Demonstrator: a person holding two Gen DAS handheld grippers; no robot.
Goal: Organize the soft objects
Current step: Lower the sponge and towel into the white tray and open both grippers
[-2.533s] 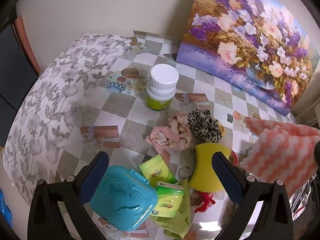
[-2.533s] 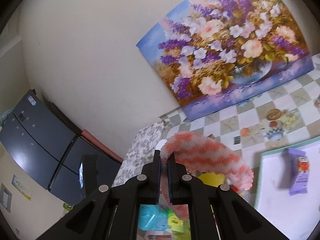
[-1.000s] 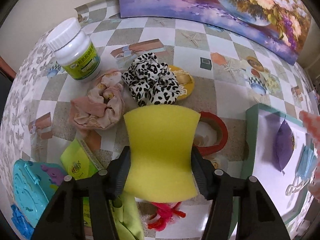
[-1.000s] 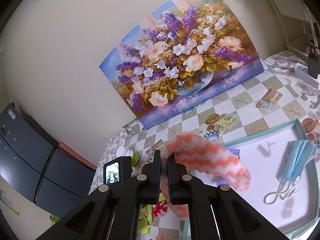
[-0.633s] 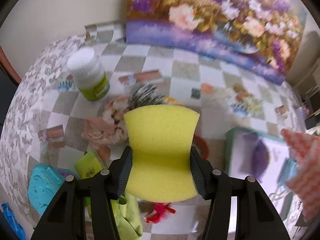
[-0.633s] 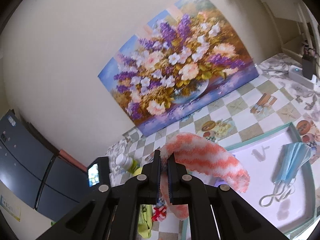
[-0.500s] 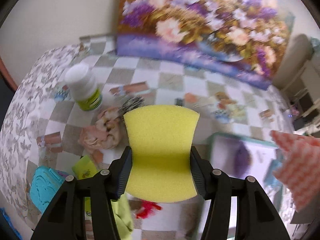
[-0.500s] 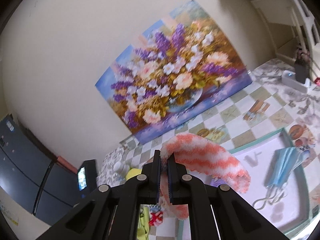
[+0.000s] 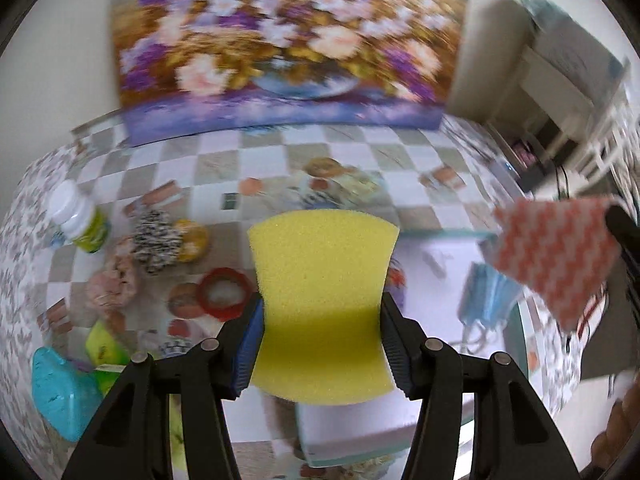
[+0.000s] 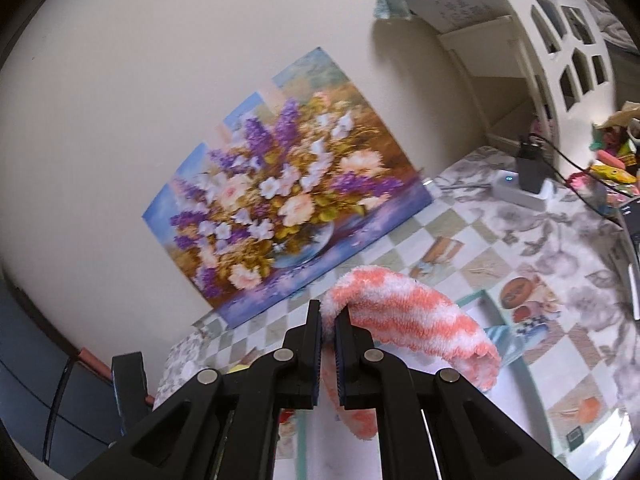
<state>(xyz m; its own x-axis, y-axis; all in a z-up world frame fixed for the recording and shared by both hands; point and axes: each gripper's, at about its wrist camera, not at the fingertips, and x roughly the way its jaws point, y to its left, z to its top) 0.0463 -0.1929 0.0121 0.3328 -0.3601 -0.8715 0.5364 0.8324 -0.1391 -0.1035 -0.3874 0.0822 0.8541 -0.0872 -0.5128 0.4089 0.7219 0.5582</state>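
Carrying two soft things toward the tray (image 9: 436, 434) — left gripper (image 9: 322, 344) squeezing the yellow sponge (image 9: 322, 280), right gripper (image 10: 328, 354) clamped on the striped cloth (image 10: 408, 316) — with a blue mask (image 9: 486, 296) already inside and scrunchies (image 9: 154, 240) left on the table.

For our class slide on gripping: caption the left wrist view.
Left gripper squeezes a yellow sponge above the white tray.

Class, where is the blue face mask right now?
In the left wrist view, the blue face mask lies in the white tray, right of the yellow sponge, beneath the striped cloth.
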